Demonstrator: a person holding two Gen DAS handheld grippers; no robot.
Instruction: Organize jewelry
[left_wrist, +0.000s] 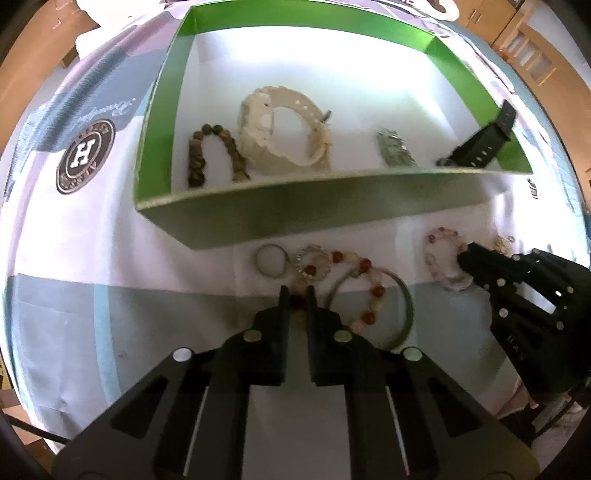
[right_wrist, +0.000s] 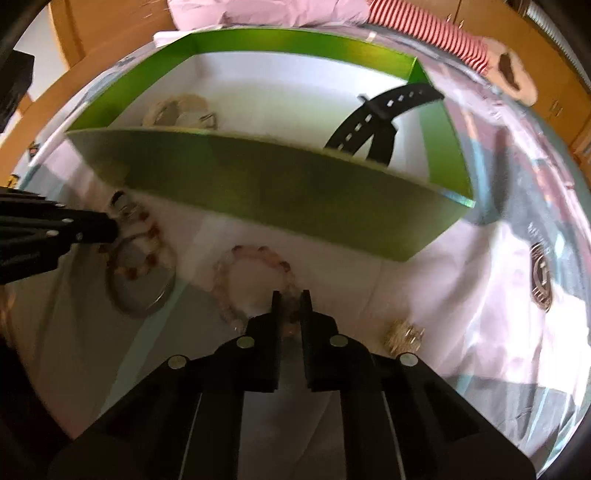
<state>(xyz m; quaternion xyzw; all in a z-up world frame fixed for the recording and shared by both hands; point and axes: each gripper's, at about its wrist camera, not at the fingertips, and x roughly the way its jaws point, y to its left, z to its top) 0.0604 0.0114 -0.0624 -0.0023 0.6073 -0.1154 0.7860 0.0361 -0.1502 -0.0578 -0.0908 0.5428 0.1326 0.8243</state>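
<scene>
Black jaws of the left gripper (left_wrist: 297, 295) are pinched on the red-and-cream bead bracelet (left_wrist: 364, 291) lying on the desk (left_wrist: 110, 332). Those of the right gripper (right_wrist: 290, 299) are clamped on the pink bead bracelet (right_wrist: 236, 280). Just beyond stands a green box (left_wrist: 295, 218), holding a cream watch (left_wrist: 284, 133), a brown bead bracelet (left_wrist: 214, 155) and a black strap (left_wrist: 484, 144).

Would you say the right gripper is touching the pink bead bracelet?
Touching: the right wrist view shows the right gripper closed on the pink bead bracelet.
</scene>
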